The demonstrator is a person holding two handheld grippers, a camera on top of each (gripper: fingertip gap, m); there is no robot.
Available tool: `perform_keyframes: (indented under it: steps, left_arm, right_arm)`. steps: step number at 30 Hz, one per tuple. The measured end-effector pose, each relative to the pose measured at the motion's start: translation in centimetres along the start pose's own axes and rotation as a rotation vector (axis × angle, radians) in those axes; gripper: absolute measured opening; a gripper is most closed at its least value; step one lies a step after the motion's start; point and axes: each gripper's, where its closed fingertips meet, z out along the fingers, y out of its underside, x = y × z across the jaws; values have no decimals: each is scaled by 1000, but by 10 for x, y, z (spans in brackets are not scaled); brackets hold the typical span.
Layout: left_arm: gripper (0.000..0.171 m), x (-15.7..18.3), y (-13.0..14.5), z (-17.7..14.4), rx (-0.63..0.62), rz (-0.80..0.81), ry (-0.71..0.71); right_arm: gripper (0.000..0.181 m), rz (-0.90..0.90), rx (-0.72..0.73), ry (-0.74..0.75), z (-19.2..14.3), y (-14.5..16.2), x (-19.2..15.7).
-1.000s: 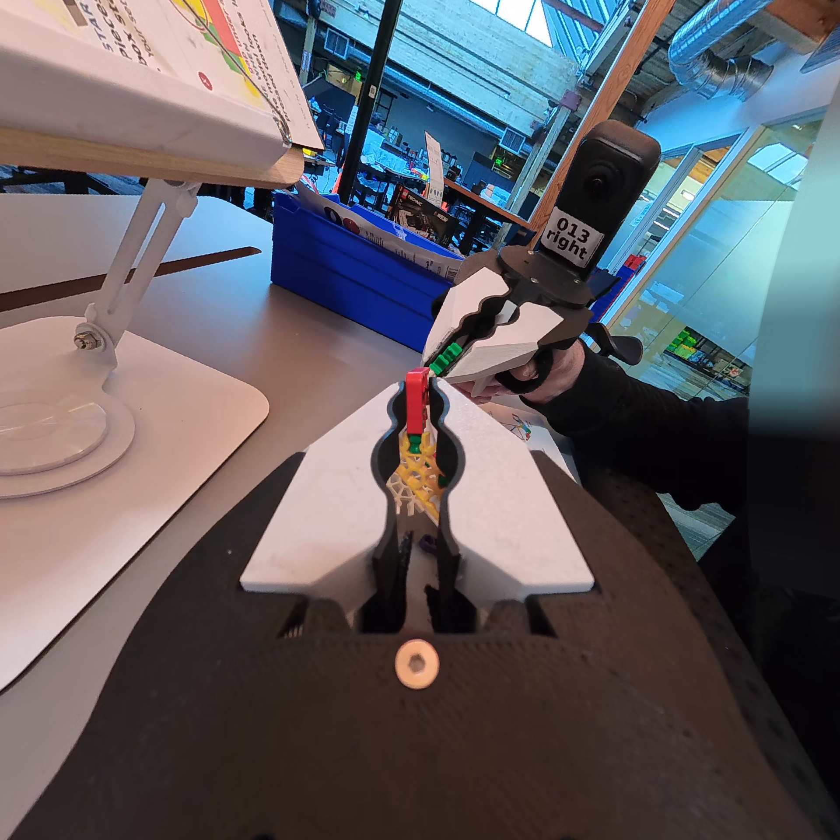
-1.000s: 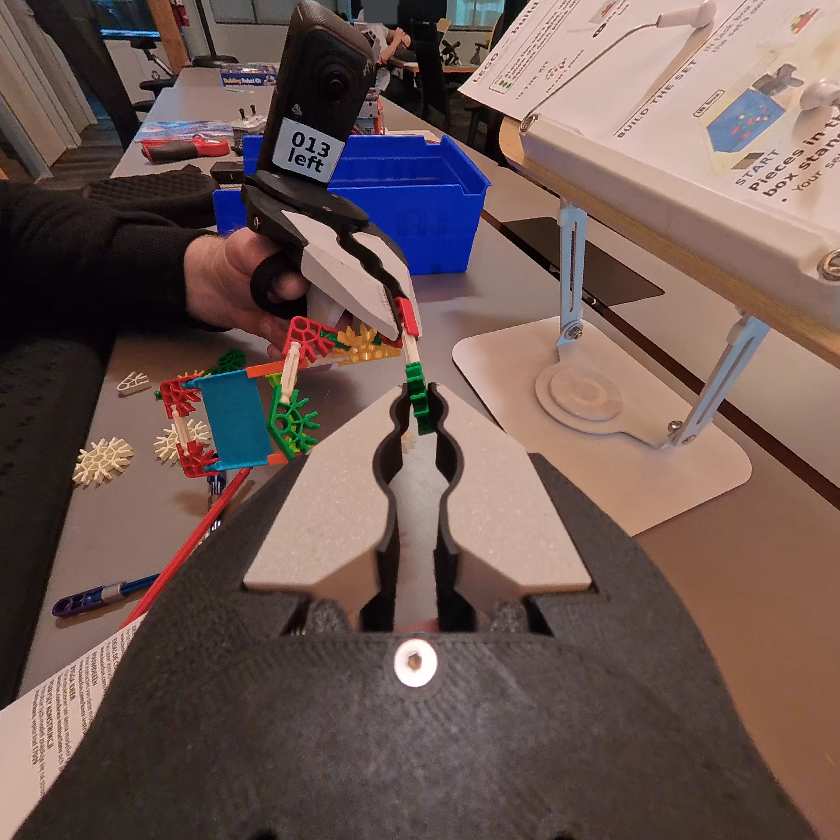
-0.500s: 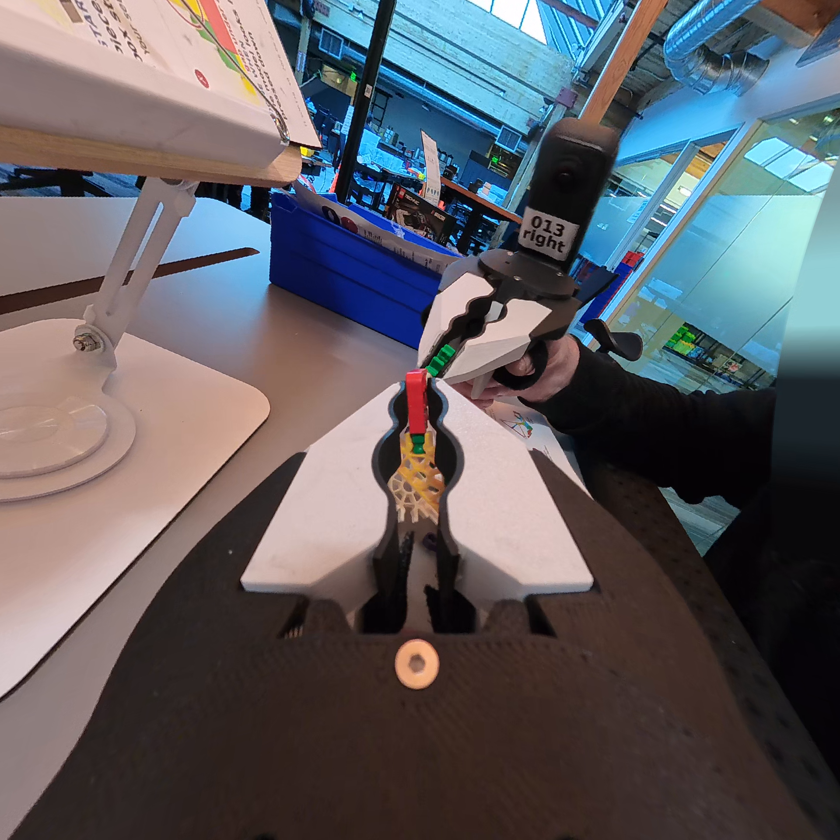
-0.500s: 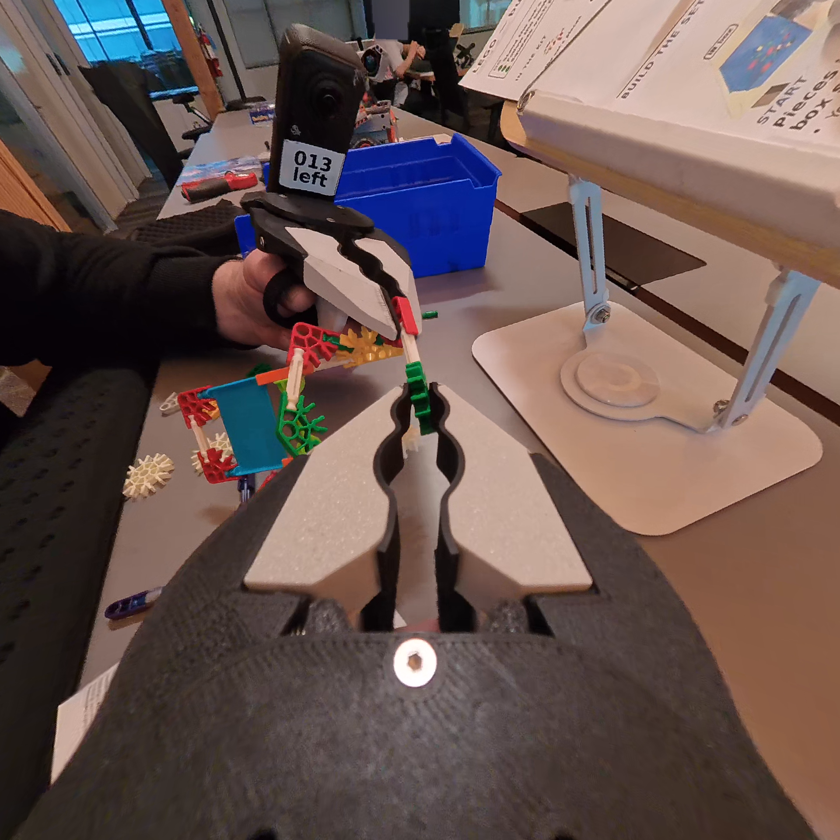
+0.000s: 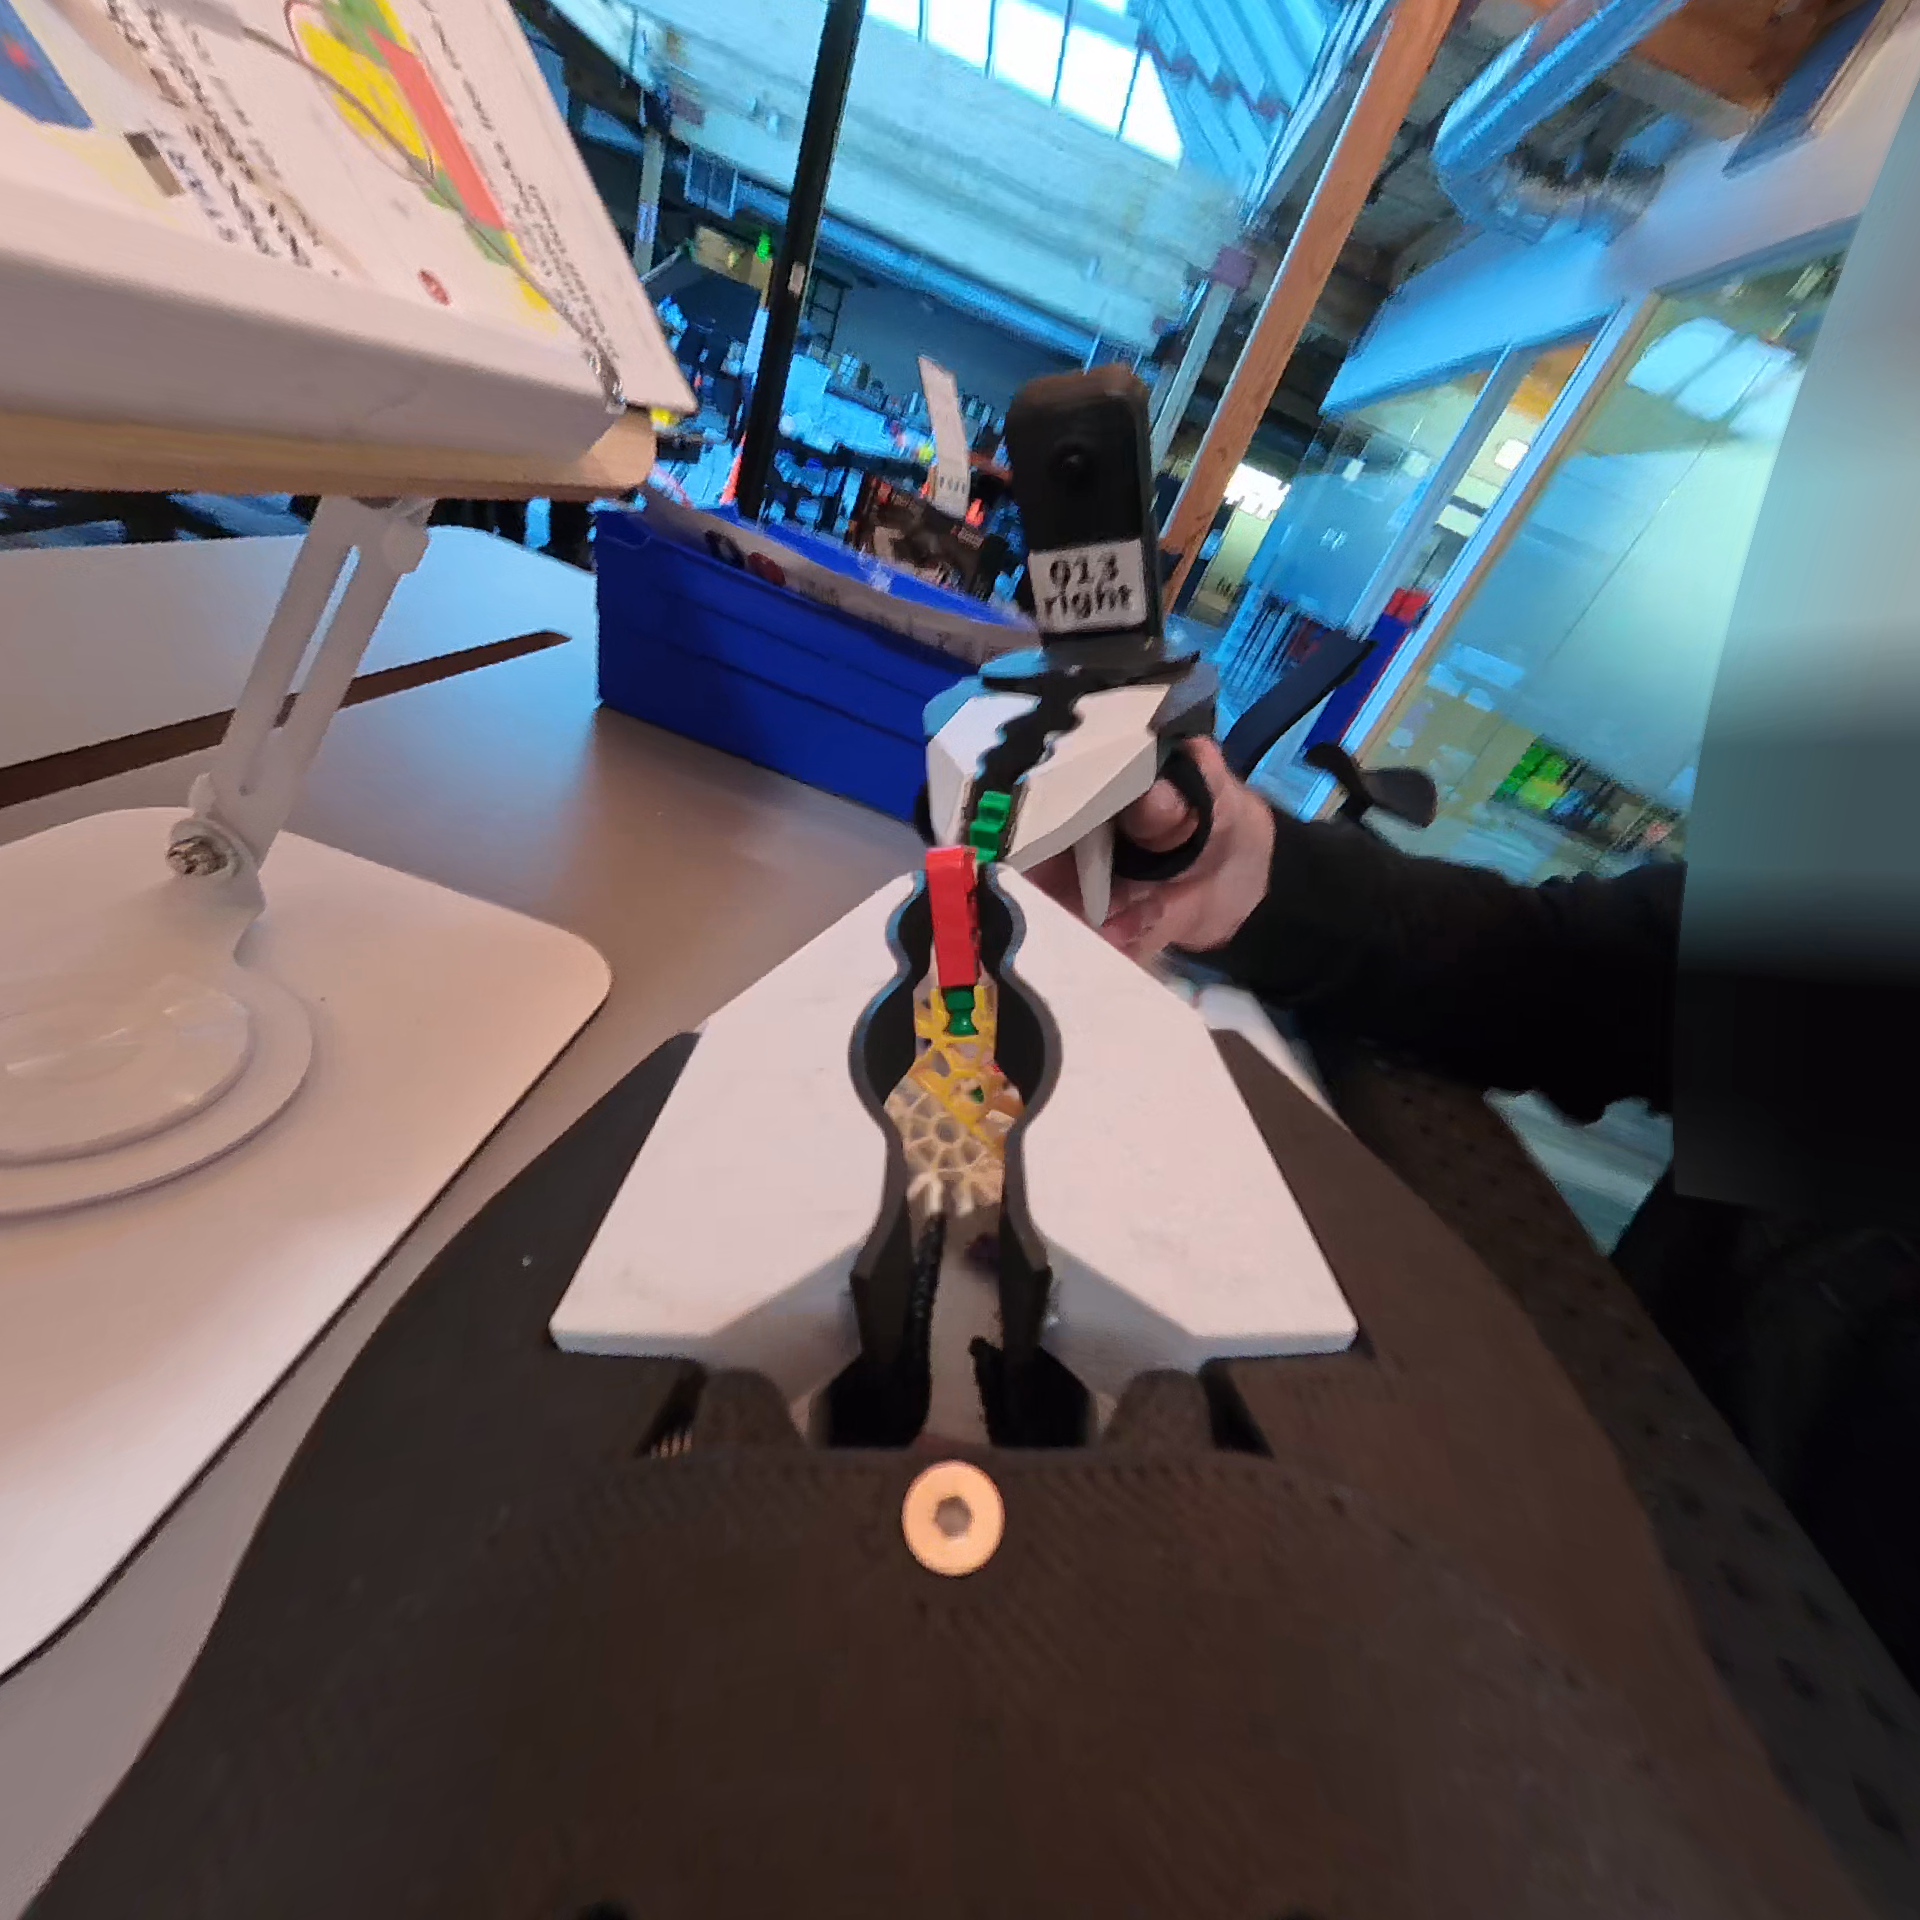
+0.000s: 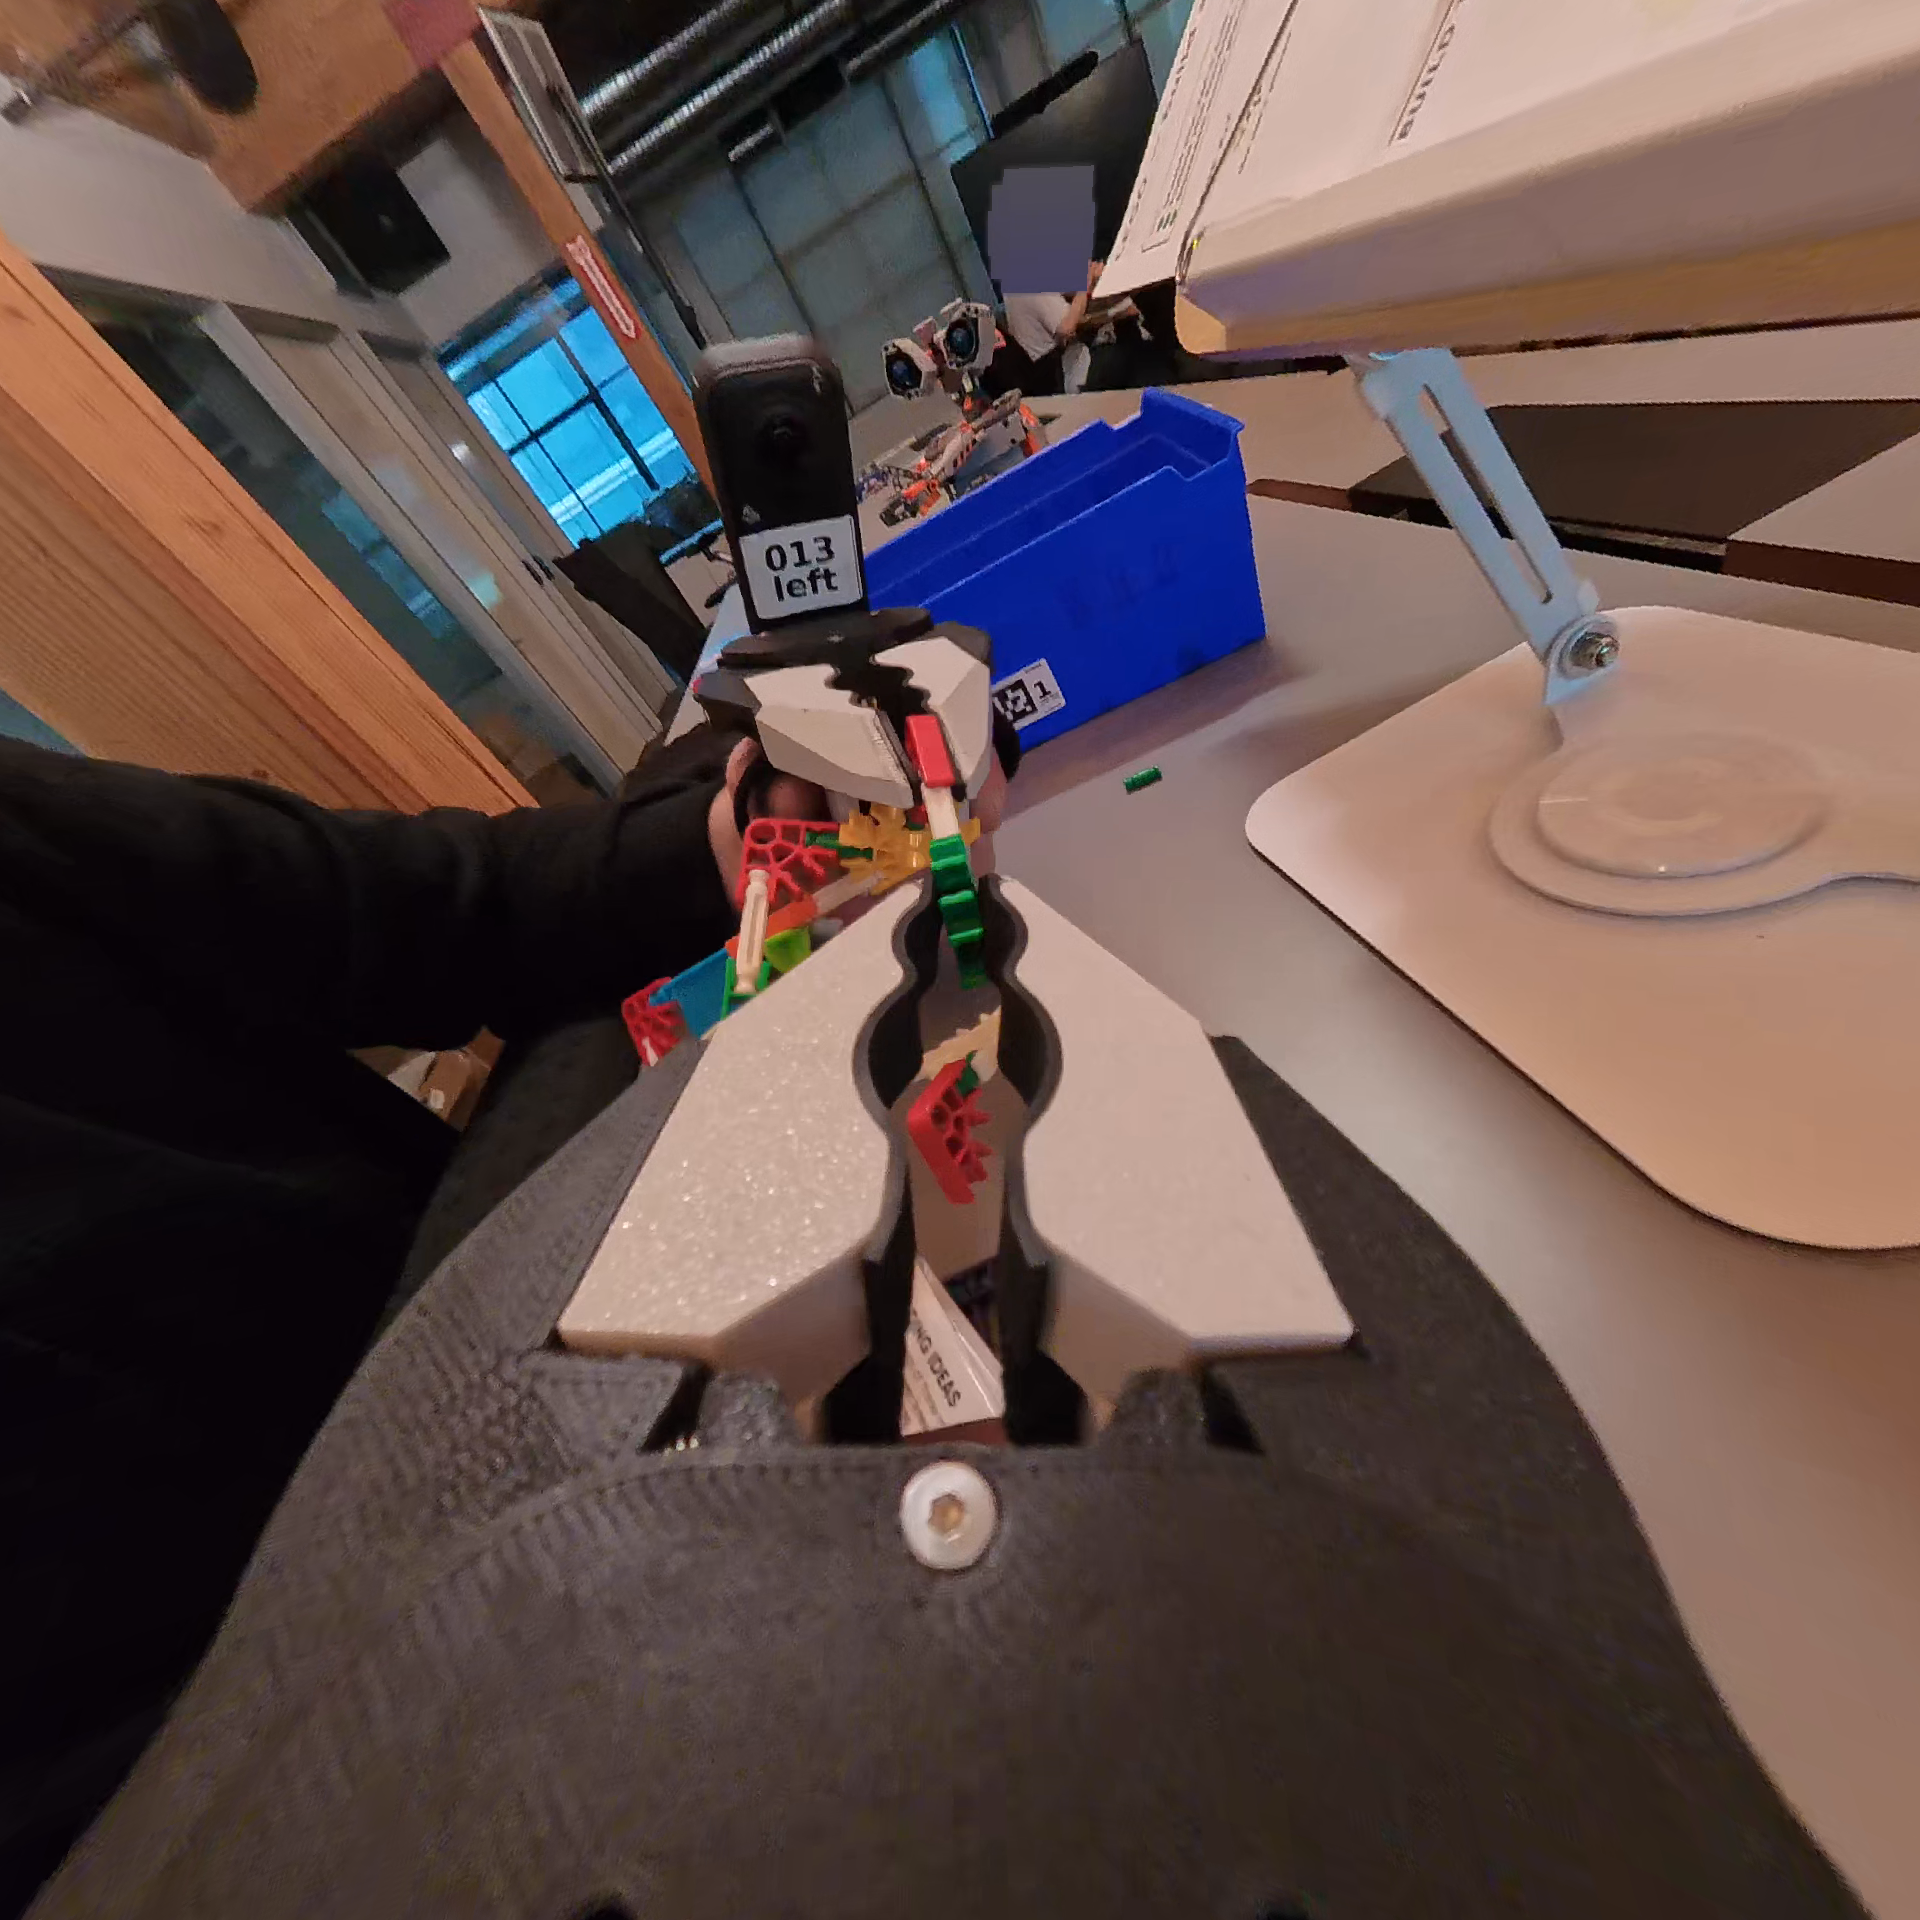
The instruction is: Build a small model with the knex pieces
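Note:
My left gripper [image 5: 956, 883] is shut on a red connector [image 5: 954, 914] of a colourful toy construction model; yellow and white snowflake pieces [image 5: 956, 1101] show below between the fingers. My right gripper [image 6: 966, 894] is shut on a green connector [image 6: 958, 909] of the same model. A short white rod [image 6: 942, 810] joins the green piece to the red one. The two grippers face each other, tip to tip, above the table. In the right wrist view the left gripper [image 6: 920, 764] holds the model [image 6: 800, 883], with red, yellow, orange and blue parts hanging to its left. In the left wrist view the right gripper [image 5: 982, 831] shows the green piece.
A blue bin [image 6: 1091, 561] stands on the grey table [image 6: 1195, 935] behind the grippers. A white book stand [image 6: 1610, 852] carries an open instruction booklet [image 5: 260, 208]. A small green piece [image 6: 1141, 778] lies on the table near the bin. A printed sheet [image 6: 940, 1361] lies below my right gripper.
Both grippers have risen and tilted upright, still gripping the model between them. The views have swung, so the table's loose pieces at the left have dropped out of the right wrist view.

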Motion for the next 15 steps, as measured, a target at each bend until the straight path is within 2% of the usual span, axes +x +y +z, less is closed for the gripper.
perform_keyframes:
  steps: [3, 4, 5, 7, 9, 11, 15]
  left_arm:
    - [6, -7, 6, -1, -37, -22, -18]
    - [6, -11, 8, -1, -48, -28, -39]
    - [5, -15, 11, -2, -56, -36, -51]
    - [4, -23, 14, -3, -60, -64, -79]
    - [4, -32, 18, -4, -65, -94, -108]
    - [4, -38, 16, -6, -40, -132, -116]
    - [4, -45, 9, -11, 4, -164, -141]
  right_arm:
    - [6, 4, 7, 31, 2, 1, 5]
    - [10, -14, 5, 57, 2, 1, 9]
    - [22, -43, -9, 93, 1, 2, 14]
    - [25, -113, -45, 166, -4, 5, 25]
    - [40, -220, -83, 212, -9, 6, 28]
    - [31, -358, -143, 213, -11, 12, 22]
    - [30, -547, -317, 170, 3, 45, 6]
